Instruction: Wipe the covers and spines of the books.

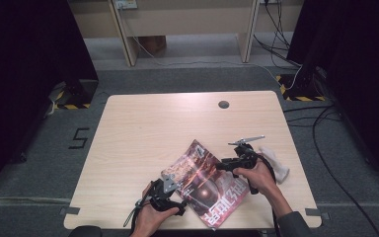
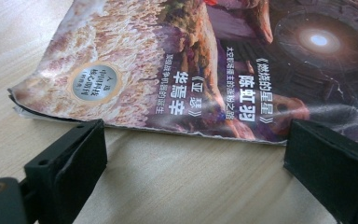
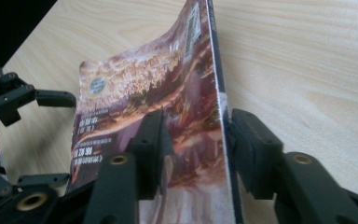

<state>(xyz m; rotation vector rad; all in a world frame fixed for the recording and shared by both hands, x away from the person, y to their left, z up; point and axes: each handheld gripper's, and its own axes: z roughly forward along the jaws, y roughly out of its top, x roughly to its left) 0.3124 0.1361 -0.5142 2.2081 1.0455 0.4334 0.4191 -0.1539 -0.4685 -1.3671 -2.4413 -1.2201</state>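
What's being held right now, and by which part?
The right gripper holds the magazine by its spine edge, one side lifted. The left gripper is open, holding nothing.

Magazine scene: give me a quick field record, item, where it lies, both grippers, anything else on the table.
item: magazine, glossy cover up
place: near edge of the table, one edge lifted
left gripper: open, jaws just short of the magazine's edge, not touching
right gripper: jaws either side of the lifted spine edge; whether the pads press cannot be told
other: white cloth beside the right hand
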